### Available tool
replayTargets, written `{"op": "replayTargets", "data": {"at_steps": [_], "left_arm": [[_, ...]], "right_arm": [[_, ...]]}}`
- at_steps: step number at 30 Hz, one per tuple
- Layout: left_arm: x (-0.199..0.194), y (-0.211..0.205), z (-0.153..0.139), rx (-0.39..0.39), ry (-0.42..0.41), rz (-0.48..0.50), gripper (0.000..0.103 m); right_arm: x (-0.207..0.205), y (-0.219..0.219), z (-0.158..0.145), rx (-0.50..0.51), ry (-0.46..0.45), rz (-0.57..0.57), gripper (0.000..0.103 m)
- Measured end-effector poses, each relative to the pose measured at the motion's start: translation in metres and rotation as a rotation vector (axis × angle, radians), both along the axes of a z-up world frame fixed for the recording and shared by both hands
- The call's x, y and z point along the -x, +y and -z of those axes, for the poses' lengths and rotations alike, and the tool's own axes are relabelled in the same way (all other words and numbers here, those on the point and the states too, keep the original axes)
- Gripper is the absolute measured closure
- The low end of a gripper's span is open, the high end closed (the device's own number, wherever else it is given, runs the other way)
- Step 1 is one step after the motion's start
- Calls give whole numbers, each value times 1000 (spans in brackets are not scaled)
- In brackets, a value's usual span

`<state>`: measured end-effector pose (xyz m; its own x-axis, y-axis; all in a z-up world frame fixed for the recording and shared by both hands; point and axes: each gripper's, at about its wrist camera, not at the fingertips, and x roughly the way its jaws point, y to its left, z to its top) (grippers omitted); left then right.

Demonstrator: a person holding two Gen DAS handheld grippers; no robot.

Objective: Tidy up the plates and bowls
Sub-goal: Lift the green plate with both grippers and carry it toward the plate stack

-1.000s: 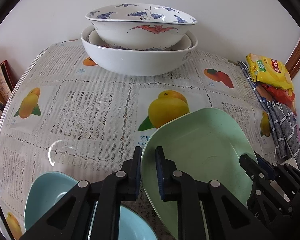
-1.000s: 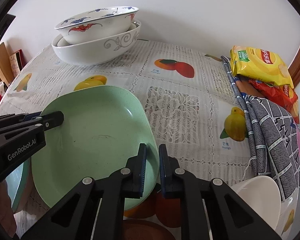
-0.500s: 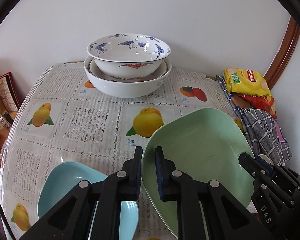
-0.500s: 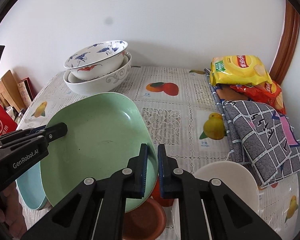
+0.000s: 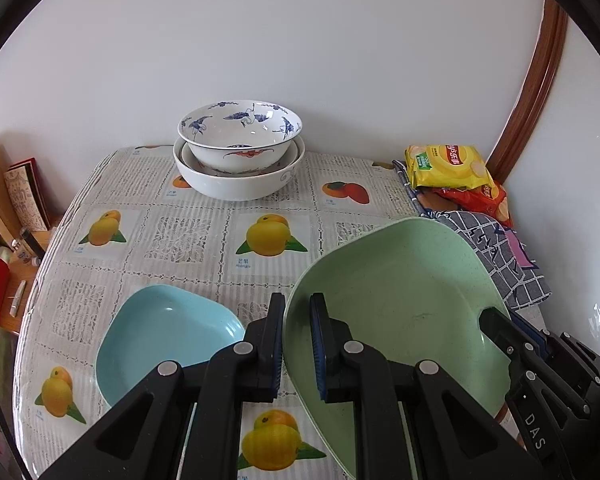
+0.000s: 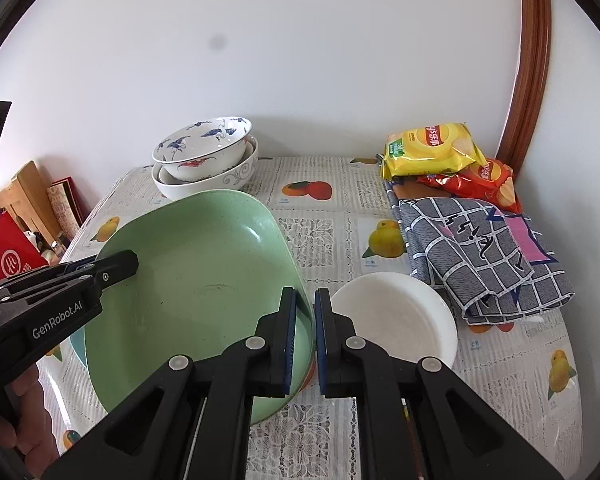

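Observation:
Both grippers hold a large green plate [image 5: 396, 300] above the table; it also shows in the right wrist view [image 6: 196, 280]. My left gripper [image 5: 297, 344] is shut on its left rim. My right gripper [image 6: 305, 332] is shut on its right rim. A light blue plate [image 5: 168, 332] lies on the table below and to the left. A white bowl [image 6: 396, 320] sits to the right of the green plate. A blue-patterned bowl [image 5: 240, 132] is stacked in a large white bowl [image 5: 236, 184] at the back.
Snack bags [image 6: 432, 148] and a checked cloth [image 6: 480, 248] lie at the right side of the table. The fruit-print tablecloth [image 5: 172, 236] covers the table. Boxes and a wooden board [image 6: 32, 196] stand off the left edge. A wall is behind.
Both grippers have lifted the green plate up and back from the table. The stacked bowls look farther away, and the blue plate and white bowl are now uncovered.

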<state>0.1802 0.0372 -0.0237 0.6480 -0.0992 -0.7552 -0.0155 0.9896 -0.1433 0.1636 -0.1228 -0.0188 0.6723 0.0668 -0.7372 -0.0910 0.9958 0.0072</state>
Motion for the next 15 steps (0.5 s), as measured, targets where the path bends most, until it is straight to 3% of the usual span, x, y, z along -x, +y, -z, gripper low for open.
{"op": "replayTargets", "data": {"at_steps": [15], "left_arm": [[42, 6, -11, -7, -22, -3, 90]], "right_arm": [[41, 6, -13, -17, -20, 7, 94]]}}
